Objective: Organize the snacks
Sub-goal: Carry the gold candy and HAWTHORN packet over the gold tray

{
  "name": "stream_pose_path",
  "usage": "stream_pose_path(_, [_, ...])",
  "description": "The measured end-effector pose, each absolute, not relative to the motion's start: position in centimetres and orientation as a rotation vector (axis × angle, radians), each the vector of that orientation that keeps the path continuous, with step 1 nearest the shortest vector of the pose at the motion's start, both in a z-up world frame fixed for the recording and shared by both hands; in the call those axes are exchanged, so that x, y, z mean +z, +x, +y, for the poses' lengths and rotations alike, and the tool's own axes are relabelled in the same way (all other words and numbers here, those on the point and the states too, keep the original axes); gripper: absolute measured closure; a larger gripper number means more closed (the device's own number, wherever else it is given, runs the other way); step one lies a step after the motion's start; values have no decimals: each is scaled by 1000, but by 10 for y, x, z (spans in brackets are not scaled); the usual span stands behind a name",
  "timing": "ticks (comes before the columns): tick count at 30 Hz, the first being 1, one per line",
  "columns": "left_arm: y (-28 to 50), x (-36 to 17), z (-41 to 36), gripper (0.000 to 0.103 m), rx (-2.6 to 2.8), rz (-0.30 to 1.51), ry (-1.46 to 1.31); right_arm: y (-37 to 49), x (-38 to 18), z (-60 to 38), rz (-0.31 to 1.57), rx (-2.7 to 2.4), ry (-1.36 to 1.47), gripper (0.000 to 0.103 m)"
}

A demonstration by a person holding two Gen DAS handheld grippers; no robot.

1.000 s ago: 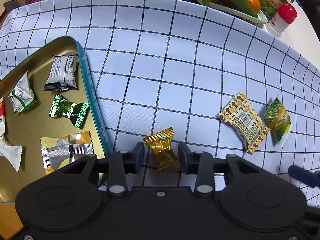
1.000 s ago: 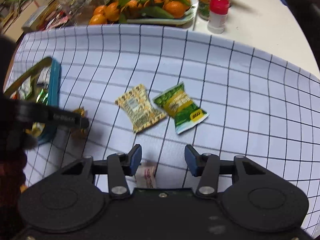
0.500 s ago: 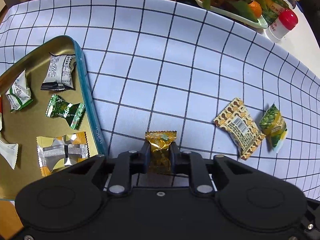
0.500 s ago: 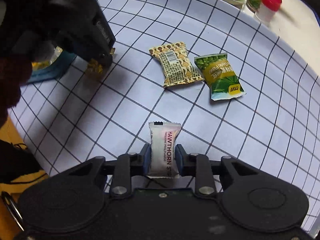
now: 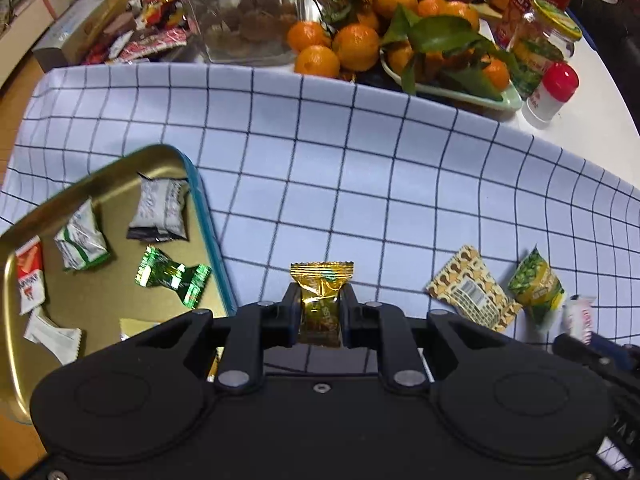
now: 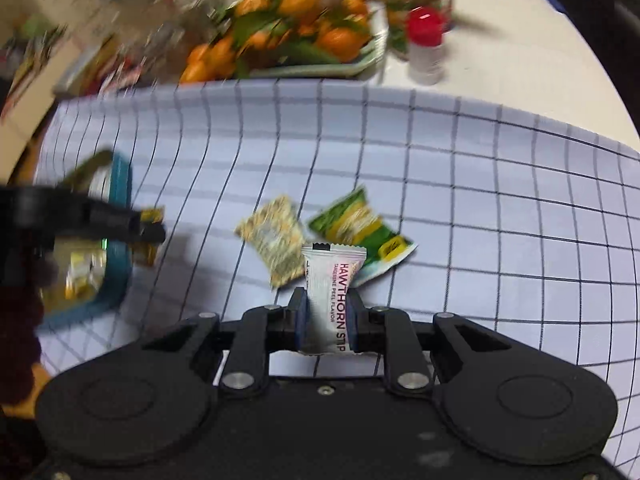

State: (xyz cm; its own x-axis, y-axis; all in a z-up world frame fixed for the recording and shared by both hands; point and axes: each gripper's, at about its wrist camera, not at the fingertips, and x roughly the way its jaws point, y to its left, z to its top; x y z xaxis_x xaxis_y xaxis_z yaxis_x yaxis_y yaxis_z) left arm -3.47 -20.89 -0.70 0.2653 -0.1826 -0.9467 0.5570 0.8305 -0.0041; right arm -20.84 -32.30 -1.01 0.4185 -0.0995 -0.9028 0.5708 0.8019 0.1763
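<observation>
The left gripper [image 5: 321,309] squeezed a gold candy [image 5: 321,300] near the gold tray [image 5: 104,300] at the cloth's [image 5: 320,160] left edge. The right gripper [image 6: 327,320] squeezed a white hawthorn strip [image 6: 330,296]. Farther out, a tan packet [image 6: 276,248] and a green packet [image 6: 360,236] lay touching on the cloth.

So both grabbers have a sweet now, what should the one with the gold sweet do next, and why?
Probably carry it sideways over the gold tray and let go there. The left gripper is shut on the gold candy, clear of the checked cloth, and the tray beside it already holds other wrapped snacks. The right gripper is shut on the white hawthorn strip, so it could follow.
</observation>
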Motion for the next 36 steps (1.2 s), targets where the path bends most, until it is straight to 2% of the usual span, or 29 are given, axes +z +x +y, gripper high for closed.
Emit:
stream_pose_path(18, [-22, -9, -183, 78, -453, 1171, 347, -178, -11, -315, 1064, -532, 464, 82])
stream_pose_path(36, [35, 5, -119, 78, -303, 1153, 212, -108, -7, -262, 1036, -426, 385, 82])
